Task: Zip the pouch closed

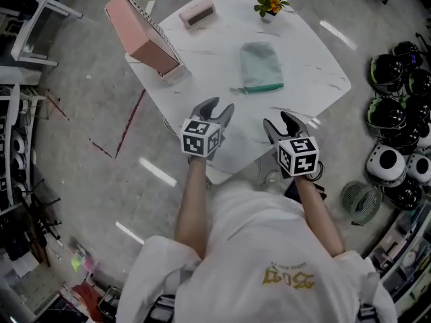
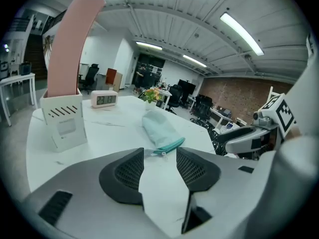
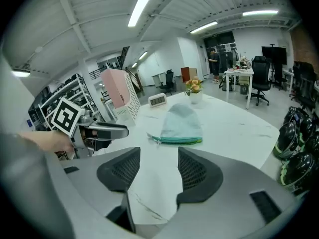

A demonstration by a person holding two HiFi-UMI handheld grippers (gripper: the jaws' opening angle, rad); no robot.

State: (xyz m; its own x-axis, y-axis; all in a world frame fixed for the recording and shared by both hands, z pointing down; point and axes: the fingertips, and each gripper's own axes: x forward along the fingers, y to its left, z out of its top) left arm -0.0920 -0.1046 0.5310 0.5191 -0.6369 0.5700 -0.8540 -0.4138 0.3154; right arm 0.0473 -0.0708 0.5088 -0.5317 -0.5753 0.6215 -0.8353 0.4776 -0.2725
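Holds the left claw (image 1: 218, 106) and the right claw (image 1: 278, 121) over the near edge of a white marble-veined tabletop (image 1: 202, 73), both released and empty. Leaves the mint-green fabric pouch (image 1: 261, 66) flat mid-tabletop, well ahead of both, teal zipper edge nearest. Beyond: tall pink box (image 1: 145, 36), pink digital clock (image 1: 196, 12), small potted flowers (image 1: 271, 2). Around: glossy grey floor (image 1: 81, 126), black-and-white helmets (image 1: 397, 120) at right.
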